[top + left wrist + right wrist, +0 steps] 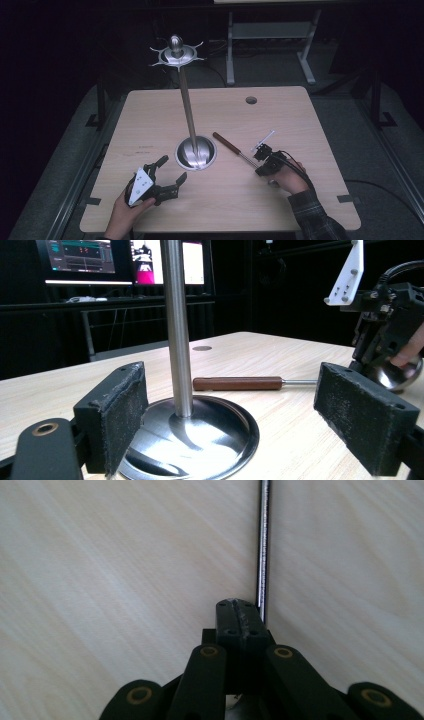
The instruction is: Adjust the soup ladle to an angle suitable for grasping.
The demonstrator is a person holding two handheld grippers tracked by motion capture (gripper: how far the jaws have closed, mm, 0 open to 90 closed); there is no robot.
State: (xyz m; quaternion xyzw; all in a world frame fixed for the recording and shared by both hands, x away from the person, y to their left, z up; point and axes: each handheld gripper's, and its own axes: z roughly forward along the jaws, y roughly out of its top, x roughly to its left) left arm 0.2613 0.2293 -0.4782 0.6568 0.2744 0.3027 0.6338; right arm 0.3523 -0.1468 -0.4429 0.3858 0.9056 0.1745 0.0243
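Left gripper [167,177], nearest, low over the worktop [150,115]: jaws spread wide, nothing between the pads, aimed at the stand's base [200,440]. Pads are black, coarse, foam-like blocks.

Right gripper [264,159]: jaws closed flat together, pad to pad. The ladle's thin steel shaft [263,545] runs just beside the closed tips, on their right in the right gripper view, not between them. No grip on it. The gripper sits over the bowl end.

Ladle [235,146]: lies on the worktop right of the stand, brown wooden handle [237,383] pointing toward the stand, polished round bowl [397,375] under the right hand.

Risks, as judged:
- Closed jaws can only push; the round, slick shaft is likely to roll or skid away across the smooth laminate.
- A shove along the shaft could drive the handle into the base.
- Tall thin pole [187,105] on a small dished foot: a knock from either gripper may tip it.

Stand: mirror-bright steel, concave round base, straight pole, spiked hook ring [176,54] and knob on top.

Far: a round cable hole [251,100] in the pale wood-grain top.
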